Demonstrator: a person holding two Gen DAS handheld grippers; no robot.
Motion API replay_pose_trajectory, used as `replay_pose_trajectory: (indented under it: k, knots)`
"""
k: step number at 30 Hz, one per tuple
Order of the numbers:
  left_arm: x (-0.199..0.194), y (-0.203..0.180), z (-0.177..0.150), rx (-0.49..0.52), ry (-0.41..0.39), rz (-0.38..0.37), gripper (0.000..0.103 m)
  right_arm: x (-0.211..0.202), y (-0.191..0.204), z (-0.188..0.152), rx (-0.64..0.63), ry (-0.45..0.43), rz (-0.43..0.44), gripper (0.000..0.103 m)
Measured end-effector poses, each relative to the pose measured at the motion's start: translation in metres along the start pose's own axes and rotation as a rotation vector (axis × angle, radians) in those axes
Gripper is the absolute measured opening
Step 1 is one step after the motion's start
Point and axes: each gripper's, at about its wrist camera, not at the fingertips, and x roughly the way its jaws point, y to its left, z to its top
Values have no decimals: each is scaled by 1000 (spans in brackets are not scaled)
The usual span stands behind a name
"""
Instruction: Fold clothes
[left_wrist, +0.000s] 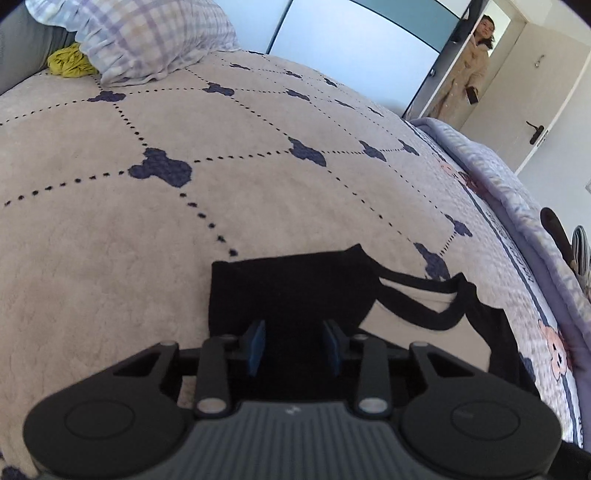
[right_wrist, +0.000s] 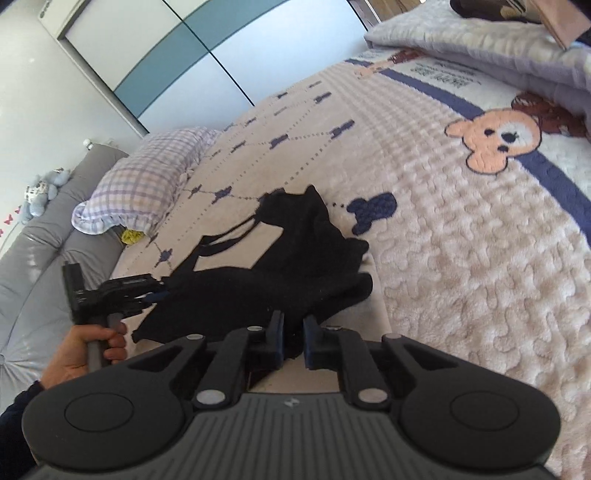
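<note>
Right claw (right_wrist: 293, 341): jaws drawn nearly together, a fold of the black garment (right_wrist: 280, 266) pinched between the blue pads at its near edge. Left claw (left_wrist: 294, 343): jaws part-way apart with black cloth filling the gap between them; whether the pads (left_wrist: 256, 345) actually press on it, cannot tell. In the right-hand view this claw (right_wrist: 155, 291) reaches into the garment's left edge, gripped by a bare hand (right_wrist: 86, 354) with a dark sleeve behind it. The garment lies on the pale fleece blanket (left_wrist: 110, 240), partly bunched, thin straps (left_wrist: 417, 295) trailing from its far side. A dark blue mouse-head patch (right_wrist: 371, 212) on the blanket sits just beyond the garment's far right corner. Checked pillow (left_wrist: 155, 40) well beyond the garment at the head of the bed, a yellow-green cloth (left_wrist: 70, 62) tucked against it. A person in a tan coat (left_wrist: 465, 74) stands in the doorway past the far side of the bed.
</note>
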Motion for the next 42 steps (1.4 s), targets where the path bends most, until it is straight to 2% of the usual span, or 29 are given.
replay_pose_trajectory:
  k: [1, 4, 6, 8, 9, 10, 12, 14, 16, 18, 21, 24, 27, 29, 30, 31, 33, 42]
  knots:
    - [1, -1, 2, 13, 7, 6, 29, -7, 1, -2, -23, -1, 12, 11]
    - [0, 0, 0, 45, 11, 17, 26, 10, -5, -23, -125, 94, -80, 11]
    - [-8, 2, 1, 24, 10, 28, 24, 29, -14, -38, -119, 190, -72, 13]
    - [-30, 4, 2, 16, -39, 26, 24, 29, -8, -45, -168, 213, -30, 19]
    - [-44, 6, 1, 22, -71, 23, 25, 26, -2, -47, -209, 212, -23, 23]
    - [-59, 7, -2, 31, -94, 20, 27, 19, 1, -45, -241, 199, -19, 32]
    - [-80, 10, -16, 31, -100, 11, 30, 2, -1, -35, -262, 140, -19, 40]
    - [-96, 14, -33, 16, -88, 0, 32, -13, -11, -19, -251, 80, -27, 43]
    - [-94, 18, -46, -25, -70, 23, 34, -19, -23, -5, -211, 44, -52, 43]
    - [-86, 23, -54, -68, -66, 65, 37, -14, -32, 5, -175, 34, -79, 44]
    - [-71, 24, -58, -96, -58, 100, 36, 3, -30, 14, -194, 39, -62, 44]
    - [-62, 15, -66, -22, -63, 164, 32, 22, -24, 17, -259, 39, -94, 43]
    - [-66, 6, -74, 68, -74, 214, 26, 42, -24, 14, -307, 90, -114, 42]
    - [-69, 4, -75, 112, -75, 239, 25, 54, -23, 8, -336, 134, -112, 31]
    - [-70, 3, -76, 129, -74, 247, 25, 59, -22, 5, -354, 154, -121, 18]
    - [-71, 3, -76, 139, -75, 253, 25, 62, -20, 3, -375, 161, -137, 13]
    - [-73, 3, -77, 158, -76, 266, 25, 60, -16, 3, -409, 138, -161, 11]
    - [-75, 3, -83, 169, -85, 275, 25, 38, -23, 15, -348, 29, -220, 8]
